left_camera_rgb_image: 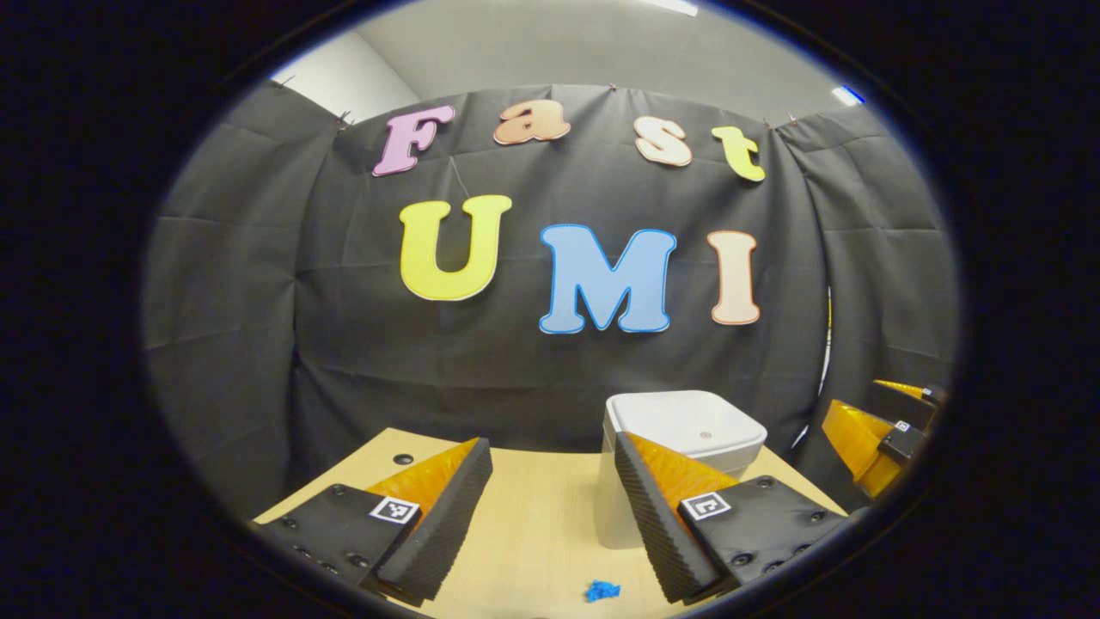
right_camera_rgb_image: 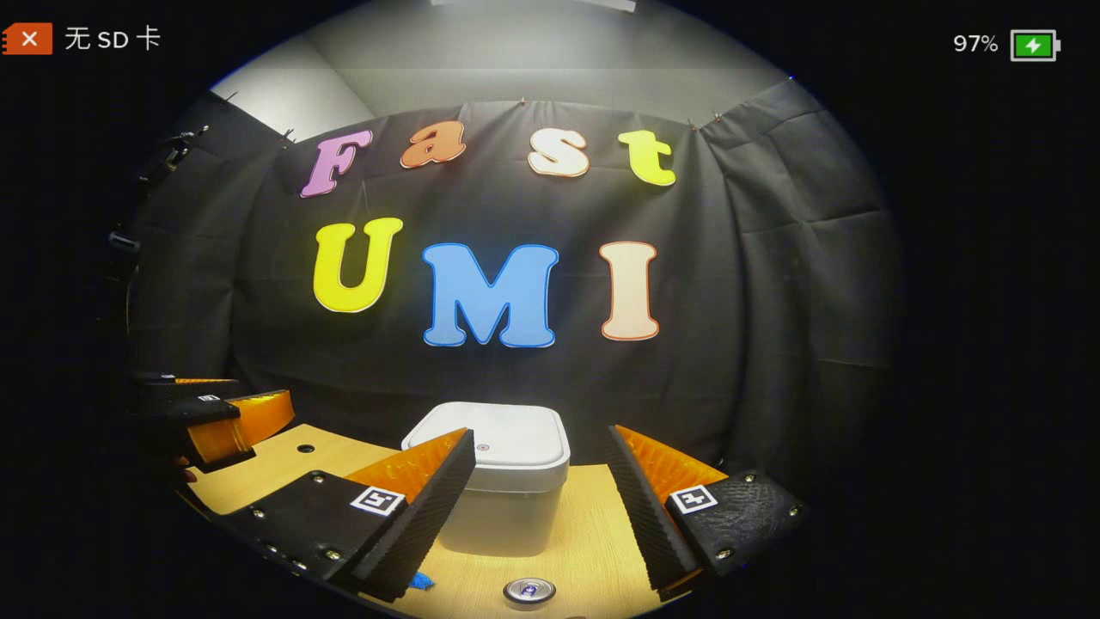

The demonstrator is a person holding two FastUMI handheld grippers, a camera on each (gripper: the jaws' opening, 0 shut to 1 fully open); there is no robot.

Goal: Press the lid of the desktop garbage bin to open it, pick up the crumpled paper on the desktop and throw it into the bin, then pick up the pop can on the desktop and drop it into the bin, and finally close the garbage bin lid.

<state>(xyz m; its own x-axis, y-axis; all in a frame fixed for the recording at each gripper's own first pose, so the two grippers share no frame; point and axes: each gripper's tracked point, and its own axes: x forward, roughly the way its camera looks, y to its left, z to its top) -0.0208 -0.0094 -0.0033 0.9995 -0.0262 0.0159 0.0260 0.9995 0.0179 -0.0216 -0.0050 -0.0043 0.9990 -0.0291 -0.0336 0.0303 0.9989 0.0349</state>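
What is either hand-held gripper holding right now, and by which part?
Nothing. The left hand-held gripper and the right hand-held gripper are both open and empty, above the table in front of the closed bin.

The table (right_camera_rgb_image: 593, 542) is a light wood-grain desktop with a round dark hole (right_camera_rgb_image: 305, 448) near its far left corner. A white garbage bin (right_camera_rgb_image: 498, 490) with its lid closed stands on it. In front of the bin lie a crumpled blue paper (left_camera_rgb_image: 602, 591) and an upright pop can (right_camera_rgb_image: 528, 591).
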